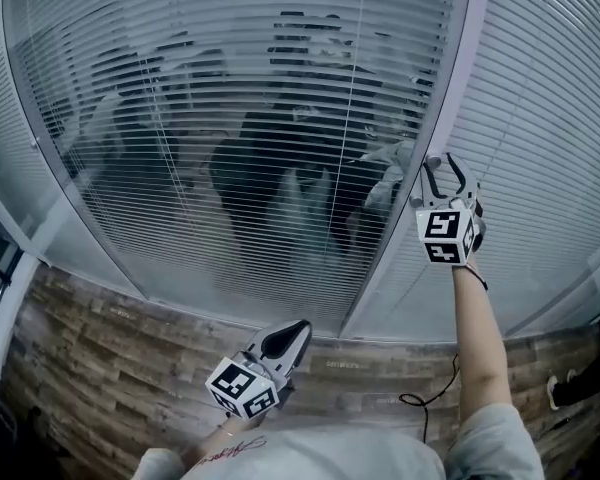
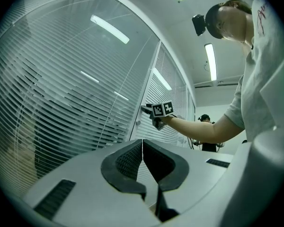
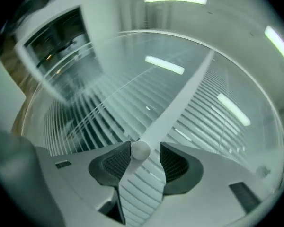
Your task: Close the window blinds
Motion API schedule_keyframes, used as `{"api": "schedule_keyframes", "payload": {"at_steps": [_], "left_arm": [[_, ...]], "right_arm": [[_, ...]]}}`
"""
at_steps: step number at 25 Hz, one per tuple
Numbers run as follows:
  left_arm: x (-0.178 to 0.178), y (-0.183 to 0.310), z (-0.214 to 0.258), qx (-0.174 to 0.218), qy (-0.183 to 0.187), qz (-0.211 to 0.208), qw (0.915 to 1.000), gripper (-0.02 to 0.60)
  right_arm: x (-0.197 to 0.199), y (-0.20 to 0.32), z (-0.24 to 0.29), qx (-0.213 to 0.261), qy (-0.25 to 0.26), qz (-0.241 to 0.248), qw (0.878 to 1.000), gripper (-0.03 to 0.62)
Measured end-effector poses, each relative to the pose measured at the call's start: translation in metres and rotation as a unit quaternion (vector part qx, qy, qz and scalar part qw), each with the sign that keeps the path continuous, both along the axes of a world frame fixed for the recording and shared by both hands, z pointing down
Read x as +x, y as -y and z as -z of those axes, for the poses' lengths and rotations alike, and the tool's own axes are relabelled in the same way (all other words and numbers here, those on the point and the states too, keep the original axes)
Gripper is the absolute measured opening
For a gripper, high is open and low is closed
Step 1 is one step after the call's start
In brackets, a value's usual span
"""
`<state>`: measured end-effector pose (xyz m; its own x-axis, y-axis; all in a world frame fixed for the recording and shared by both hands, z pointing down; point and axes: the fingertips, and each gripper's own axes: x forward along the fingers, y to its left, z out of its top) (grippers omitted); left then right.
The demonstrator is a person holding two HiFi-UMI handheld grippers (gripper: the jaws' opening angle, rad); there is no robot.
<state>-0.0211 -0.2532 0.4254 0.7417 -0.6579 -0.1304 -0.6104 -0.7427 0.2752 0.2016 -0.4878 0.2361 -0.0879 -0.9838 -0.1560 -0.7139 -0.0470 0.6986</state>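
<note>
Right gripper (image 1: 448, 176) sat open around the blind knob (image 3: 140, 150), left gripper (image 2: 142, 155) shut. The slats (image 1: 230, 118) showed gaps, so I'd guess clamp and twist next.

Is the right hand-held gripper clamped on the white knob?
No, the right hand-held gripper stands open, the white knob unclamped between its jaws.

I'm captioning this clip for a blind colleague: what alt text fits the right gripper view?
The right gripper stands open with a small round white knob between its fingers. The knob sits on the pale window frame, with slatted blinds behind glass on both sides.
</note>
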Motion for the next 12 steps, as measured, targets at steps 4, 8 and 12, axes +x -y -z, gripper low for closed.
{"api": "schedule_keyframes", "payload": {"at_steps": [4, 8, 12], "left_arm": [[-0.0014, 0.0002, -0.0005, -0.007, 0.000, 0.003, 1.0000, 0.018], [-0.0021, -0.0020, 0.0008, -0.011, 0.003, 0.003, 0.9999, 0.018], [-0.0064, -0.0026, 0.0000, -0.009, 0.007, 0.009, 0.9999, 0.018]], "right_arm": [[0.0002, 0.0041, 0.0011, -0.003, 0.240, 0.039, 0.970, 0.183], [0.0041, 0.0078, 0.0045, 0.015, 0.318, 0.028, 0.948, 0.181], [0.0072, 0.0093, 0.0054, 0.027, 0.360, 0.005, 0.933, 0.179]]}}
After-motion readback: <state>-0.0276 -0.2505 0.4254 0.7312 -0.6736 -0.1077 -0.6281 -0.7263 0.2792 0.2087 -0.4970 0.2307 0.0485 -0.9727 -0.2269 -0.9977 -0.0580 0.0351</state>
